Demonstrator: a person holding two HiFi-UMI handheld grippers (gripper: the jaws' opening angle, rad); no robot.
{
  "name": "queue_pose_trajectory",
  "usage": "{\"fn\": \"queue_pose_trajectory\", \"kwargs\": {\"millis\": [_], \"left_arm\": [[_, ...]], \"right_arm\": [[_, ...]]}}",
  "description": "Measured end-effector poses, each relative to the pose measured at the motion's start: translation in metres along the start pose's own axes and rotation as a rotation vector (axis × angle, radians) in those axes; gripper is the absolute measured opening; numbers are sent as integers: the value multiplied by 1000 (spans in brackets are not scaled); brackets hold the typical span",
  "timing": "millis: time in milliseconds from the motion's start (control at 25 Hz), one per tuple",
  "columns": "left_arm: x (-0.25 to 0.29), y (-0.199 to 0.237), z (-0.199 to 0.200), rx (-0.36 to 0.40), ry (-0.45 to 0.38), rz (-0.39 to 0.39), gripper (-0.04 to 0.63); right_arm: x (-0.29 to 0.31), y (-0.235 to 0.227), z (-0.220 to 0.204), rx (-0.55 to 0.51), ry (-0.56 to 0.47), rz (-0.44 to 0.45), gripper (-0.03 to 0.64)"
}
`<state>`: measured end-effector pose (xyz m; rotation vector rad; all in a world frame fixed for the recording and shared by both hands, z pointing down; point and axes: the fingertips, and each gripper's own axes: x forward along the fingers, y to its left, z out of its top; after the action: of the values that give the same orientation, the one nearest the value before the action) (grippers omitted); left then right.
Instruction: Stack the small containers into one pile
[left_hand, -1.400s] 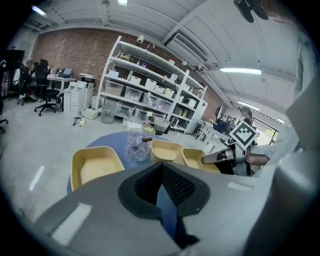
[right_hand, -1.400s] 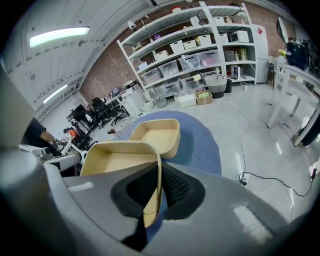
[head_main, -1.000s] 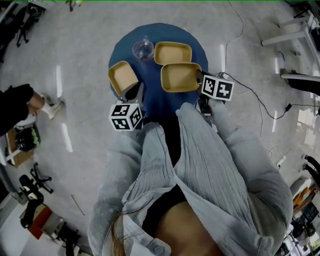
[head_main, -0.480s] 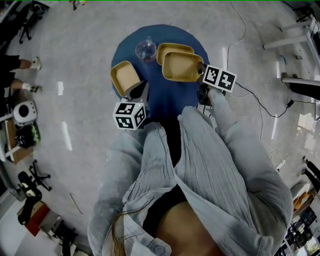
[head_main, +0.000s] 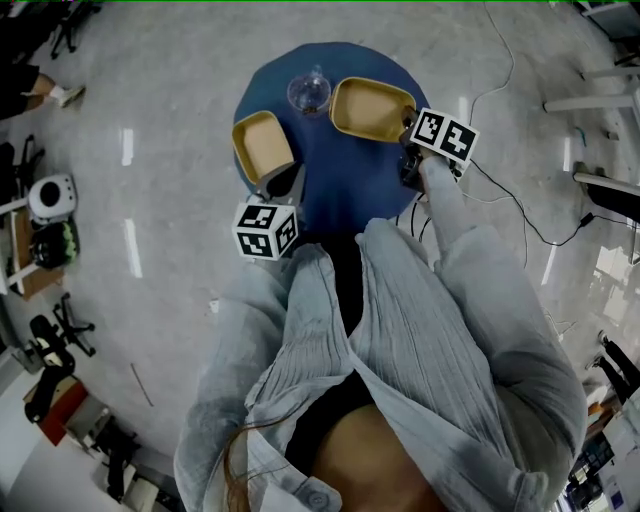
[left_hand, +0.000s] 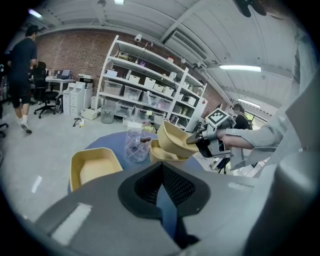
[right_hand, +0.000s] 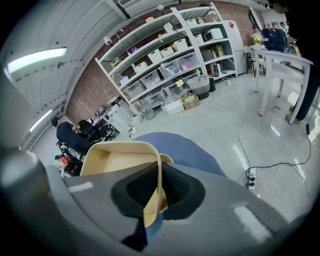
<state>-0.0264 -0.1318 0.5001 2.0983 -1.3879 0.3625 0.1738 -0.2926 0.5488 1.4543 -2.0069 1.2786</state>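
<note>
Three pale yellow, matte-looking containers, each a shallow tub with rounded corners and a thin raised rim, are on or over the round blue-topped bench (head_main: 335, 170) at the top middle of the head view.

The right hand-held gripper (right_hand: 160, 172) is pressed together on the near wall of the held yellow container (head_main: 372, 108), at the upper right of the bench. The thin rim stands edgewise between the gripper's black ribbed pads, and the smooth, bare inside of the tub faces up.

In the left gripper view this tub is tilted. It sits directly above the lower yellow container (left_hand: 156, 154), which rests on the blue top. Whether the two touch cannot be told.

The third yellow container (head_main: 262, 148) lies alone at the left edge of the bench, open side up, apart from the other two.

A clear faceted tumbler (head_main: 309, 92) stands upright near the far rim of the bench, between the lone tub and the pair. It holds something small and brown.

The left hand-held gripper (left_hand: 161, 170) is at the lower middle of its own view. Its textured dark pads meet at the tips with nothing between them, and it points at the blue surface just beside the lone tub.
</note>
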Motion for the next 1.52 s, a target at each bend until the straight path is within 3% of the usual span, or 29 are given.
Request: {"fn": "queue_pose_trajectory", "kwargs": {"millis": [560,840,1280,1520], "left_arm": [[-4,9,-7,-36,15,39,14],[-5,11,-8,-45,17,46,14],[-7,9,-12,-51,16,48,14],[-7,7,-14,-53,17,47,14]], "right_arm": [[25,-16,-5,4,39,-66,15],[27,-5,-5,9,47,-43,15],[25,-12,-6,-45,42,-108,17],[24,-9,-7,-84,40,-123,51]]}}
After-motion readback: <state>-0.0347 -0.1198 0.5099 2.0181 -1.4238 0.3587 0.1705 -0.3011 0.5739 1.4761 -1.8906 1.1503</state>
